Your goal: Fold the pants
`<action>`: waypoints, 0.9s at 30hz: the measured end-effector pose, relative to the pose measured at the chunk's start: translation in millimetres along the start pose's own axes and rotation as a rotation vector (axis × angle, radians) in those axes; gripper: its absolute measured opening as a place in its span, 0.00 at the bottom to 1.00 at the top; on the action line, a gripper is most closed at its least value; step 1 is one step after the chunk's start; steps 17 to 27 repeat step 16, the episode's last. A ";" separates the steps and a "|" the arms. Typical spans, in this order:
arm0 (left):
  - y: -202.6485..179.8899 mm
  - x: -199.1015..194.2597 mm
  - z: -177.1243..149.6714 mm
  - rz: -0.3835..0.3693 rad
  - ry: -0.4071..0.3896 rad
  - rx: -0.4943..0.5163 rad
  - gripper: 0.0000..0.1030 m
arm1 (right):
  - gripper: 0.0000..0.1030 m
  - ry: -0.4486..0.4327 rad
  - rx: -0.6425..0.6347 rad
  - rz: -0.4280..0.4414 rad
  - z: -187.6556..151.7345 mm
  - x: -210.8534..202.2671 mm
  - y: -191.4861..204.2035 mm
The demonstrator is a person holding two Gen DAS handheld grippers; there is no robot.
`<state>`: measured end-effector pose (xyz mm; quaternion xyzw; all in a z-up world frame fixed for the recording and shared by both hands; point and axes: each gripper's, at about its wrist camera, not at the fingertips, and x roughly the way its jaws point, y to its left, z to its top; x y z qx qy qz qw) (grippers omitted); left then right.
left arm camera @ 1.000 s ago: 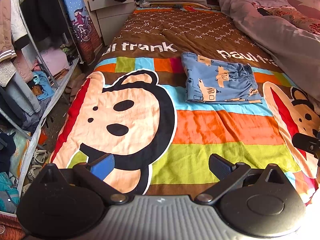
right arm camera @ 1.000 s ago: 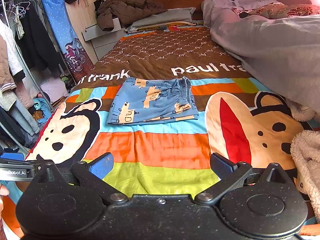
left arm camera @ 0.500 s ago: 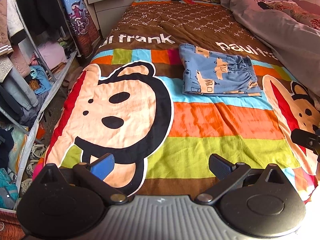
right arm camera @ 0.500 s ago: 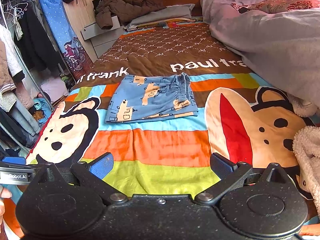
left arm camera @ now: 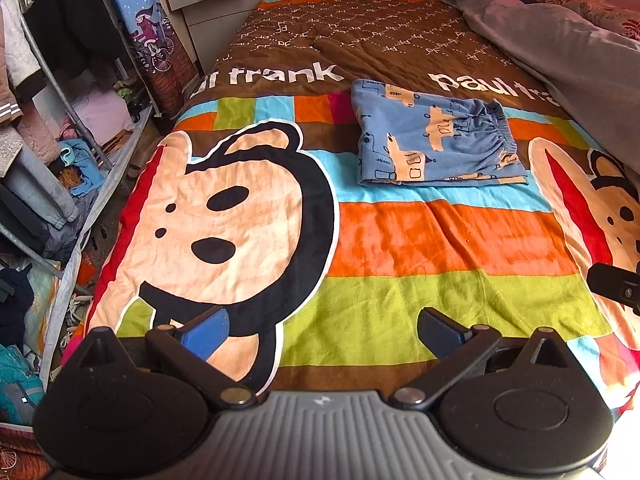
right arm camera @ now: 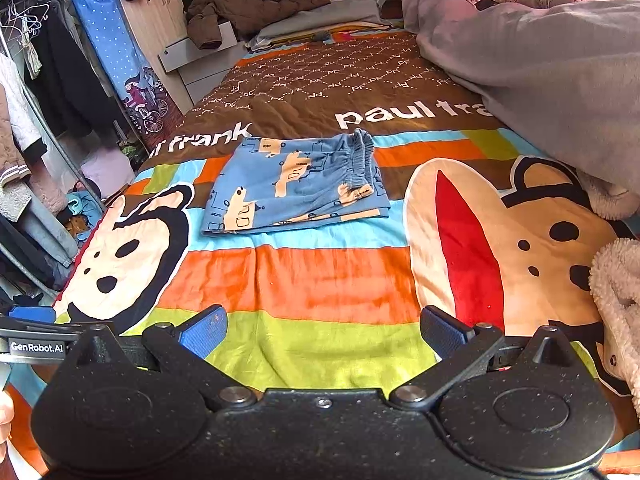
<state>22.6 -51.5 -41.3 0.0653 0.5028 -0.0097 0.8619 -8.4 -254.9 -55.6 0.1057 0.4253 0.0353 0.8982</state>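
Note:
Blue pants (left arm camera: 434, 140) with a tan car print lie folded into a flat rectangle on the cartoon blanket (left arm camera: 400, 240), the elastic waistband to the right. In the right wrist view the same pants (right arm camera: 296, 184) sit mid-bed. My left gripper (left arm camera: 322, 330) is open near the foot of the bed, well short of the pants, with nothing between its fingers. My right gripper (right arm camera: 324, 330) is open too, empty, over the green stripe. The right gripper's tip (left arm camera: 614, 286) shows at the left view's right edge, and the left gripper's side (right arm camera: 36, 340) at the right view's left edge.
A grey duvet (right arm camera: 540, 72) is heaped along the bed's right side, with a fluffy white garment (right arm camera: 616, 292) near the foot. A clothes rack with hanging clothes (left arm camera: 36, 120) stands left of the bed. A brown jacket (right arm camera: 240, 4) lies on the nightstand (right arm camera: 192, 56).
Both grippers have drawn back and tilted slightly, so the pants sit a little farther off in view. The pants have not moved. Both stay open.

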 end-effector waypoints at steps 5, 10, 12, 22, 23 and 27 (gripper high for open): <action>-10.0 7.9 4.7 0.006 0.010 0.015 1.00 | 0.99 0.016 0.005 0.007 4.2 8.3 -8.8; -22.8 13.8 11.0 0.014 0.005 0.035 1.00 | 0.99 0.034 -0.001 0.018 10.3 16.9 -16.5; -27.7 15.1 14.2 0.015 -0.005 0.037 1.00 | 0.99 0.040 -0.003 0.022 13.6 20.1 -19.6; -35.4 20.6 21.2 0.009 -0.009 0.029 1.00 | 0.99 0.048 -0.011 0.031 20.2 26.0 -25.6; -35.4 20.6 21.2 0.009 -0.009 0.029 1.00 | 0.99 0.048 -0.011 0.031 20.2 26.0 -25.6; -35.4 20.6 21.2 0.009 -0.009 0.029 1.00 | 0.99 0.048 -0.011 0.031 20.2 26.0 -25.6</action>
